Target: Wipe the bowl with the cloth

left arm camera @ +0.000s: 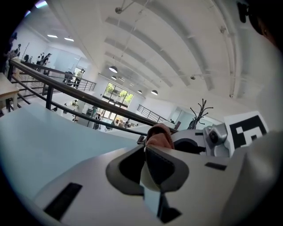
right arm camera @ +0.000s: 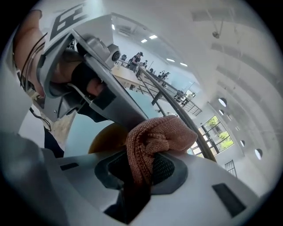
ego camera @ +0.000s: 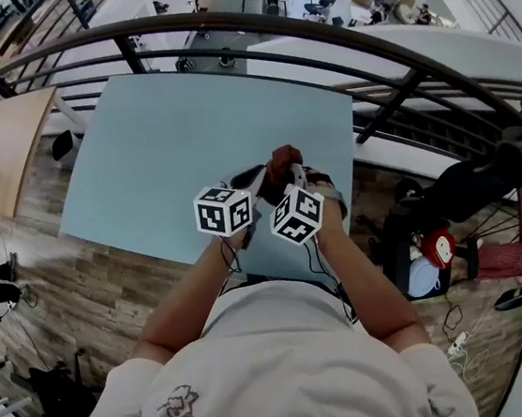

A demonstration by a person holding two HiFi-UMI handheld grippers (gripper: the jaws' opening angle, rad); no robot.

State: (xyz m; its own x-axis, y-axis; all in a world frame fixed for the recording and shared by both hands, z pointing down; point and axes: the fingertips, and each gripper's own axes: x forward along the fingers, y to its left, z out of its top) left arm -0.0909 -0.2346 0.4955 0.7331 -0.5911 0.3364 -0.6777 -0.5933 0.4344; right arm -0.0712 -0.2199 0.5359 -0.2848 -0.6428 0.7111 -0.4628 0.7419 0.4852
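Note:
In the head view both grippers meet over the near edge of the light blue table point(ego camera: 187, 146). My right gripper point(ego camera: 297, 178) point(right arm camera: 143, 165) is shut on a bunched reddish-brown knitted cloth point(right arm camera: 154, 137) point(ego camera: 283, 160). The cloth point(left arm camera: 160, 136) also rises just past my left gripper's jaws. My left gripper point(ego camera: 256, 183) point(left arm camera: 150, 167) is nearly closed on a thin pale edge, the rim of a tan bowl point(right arm camera: 105, 137). The cloth sits right at that bowl. Most of the bowl is hidden by the grippers, and in the head view I cannot make it out.
A dark curved railing point(ego camera: 314, 26) runs round the table's far side, with a lower floor beyond it. A wooden tabletop point(ego camera: 4, 149) stands at the left. Bags, cables and a dark chair point(ego camera: 466, 187) crowd the floor at the right.

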